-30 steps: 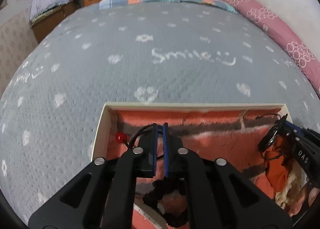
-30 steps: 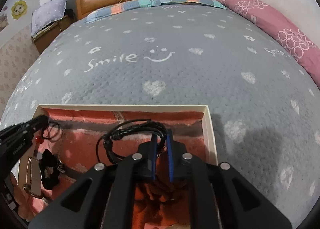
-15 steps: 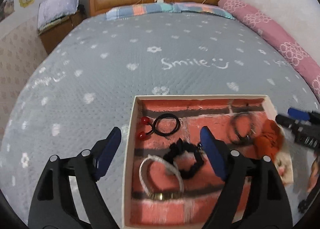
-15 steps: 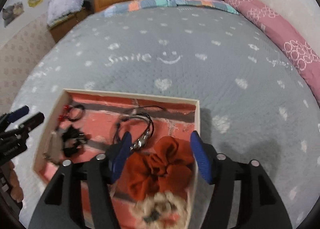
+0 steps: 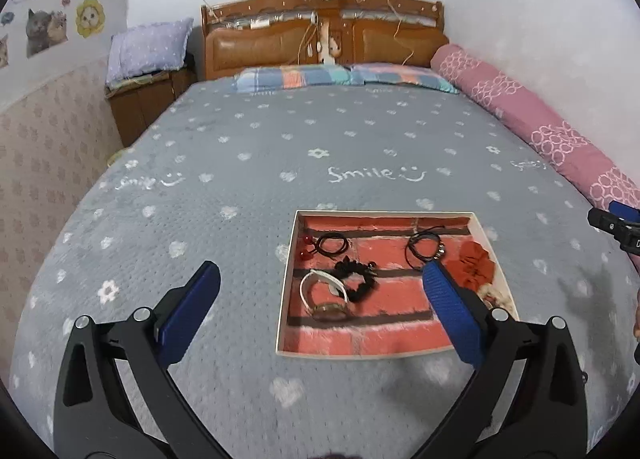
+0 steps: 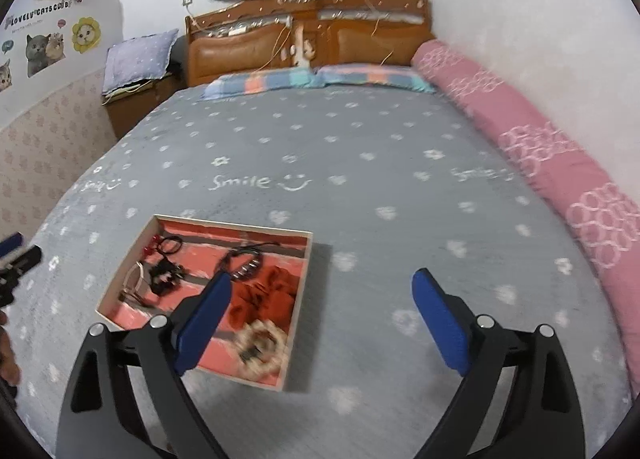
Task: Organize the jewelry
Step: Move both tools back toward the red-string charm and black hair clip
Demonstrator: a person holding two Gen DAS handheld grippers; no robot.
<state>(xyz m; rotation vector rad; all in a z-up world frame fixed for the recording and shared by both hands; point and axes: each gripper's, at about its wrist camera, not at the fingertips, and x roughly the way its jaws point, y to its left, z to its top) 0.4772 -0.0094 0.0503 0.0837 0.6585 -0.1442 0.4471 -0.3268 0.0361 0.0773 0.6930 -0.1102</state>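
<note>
A shallow white-rimmed tray (image 5: 285, 291) with a red brick-pattern lining lies on the grey bedspread; it also shows in the right wrist view (image 6: 298, 311). In it lie a black hair tie with red beads (image 5: 332, 245), a black scrunchie (image 5: 356, 279), a white bracelet (image 5: 322, 293), a black cord necklace (image 5: 424, 249), a rust scrunchie (image 5: 476, 265) and a cream scrunchie (image 6: 260, 347). My left gripper (image 5: 320, 279) is open and empty, raised above the tray's near side. My right gripper (image 6: 320, 279) is open and empty, raised right of the tray.
The grey bedspread (image 5: 280, 163) spreads all around the tray. A pink bolster (image 5: 540, 127) lies along the right wall. A wooden headboard (image 5: 324, 39) and striped pillows (image 5: 340, 77) are at the far end. A wooden nightstand (image 5: 140, 99) stands far left.
Both grippers were shut low inside the tray a second ago. Both opened wide and pulled up and back, leaving the hair tie and necklace lying in the tray.
</note>
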